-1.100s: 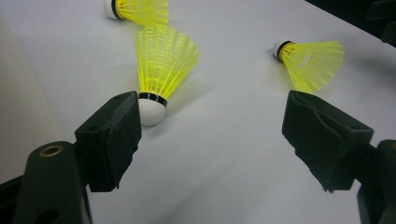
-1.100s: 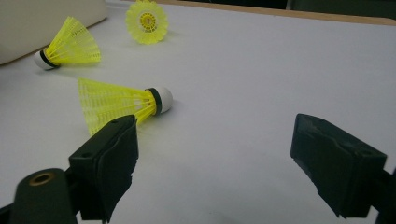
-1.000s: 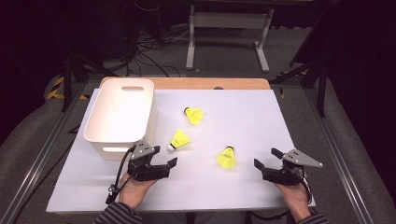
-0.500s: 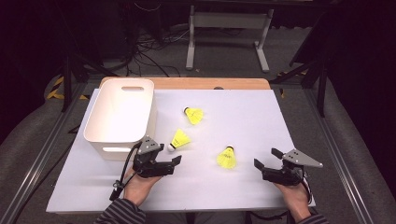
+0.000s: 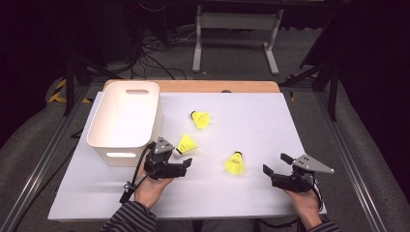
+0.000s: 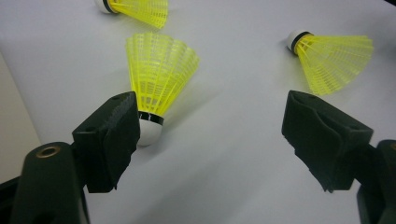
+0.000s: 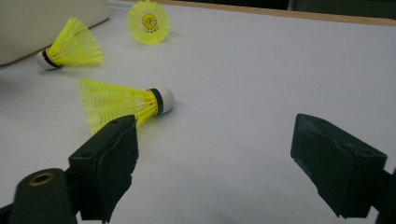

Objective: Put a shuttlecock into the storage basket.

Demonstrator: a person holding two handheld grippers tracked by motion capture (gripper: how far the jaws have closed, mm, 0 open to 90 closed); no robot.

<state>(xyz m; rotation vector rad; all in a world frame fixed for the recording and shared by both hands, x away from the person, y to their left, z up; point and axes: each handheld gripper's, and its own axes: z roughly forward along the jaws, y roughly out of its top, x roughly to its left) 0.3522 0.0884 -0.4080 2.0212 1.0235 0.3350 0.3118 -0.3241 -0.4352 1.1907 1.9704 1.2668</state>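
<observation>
Left gripper [image 6: 210, 135] fingers wide apart, shuttlecock [image 6: 156, 81] cork beside one finger, right gripper [image 7: 215, 163] fingers spread, empty

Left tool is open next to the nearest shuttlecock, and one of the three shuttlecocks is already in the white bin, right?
Not quite. The left tool is open by the nearest shuttlecock, but no shuttlecock is in the white bin. The high view shows all three lying on the table, the other two being the far shuttlecock and the right-hand shuttlecock.
</observation>
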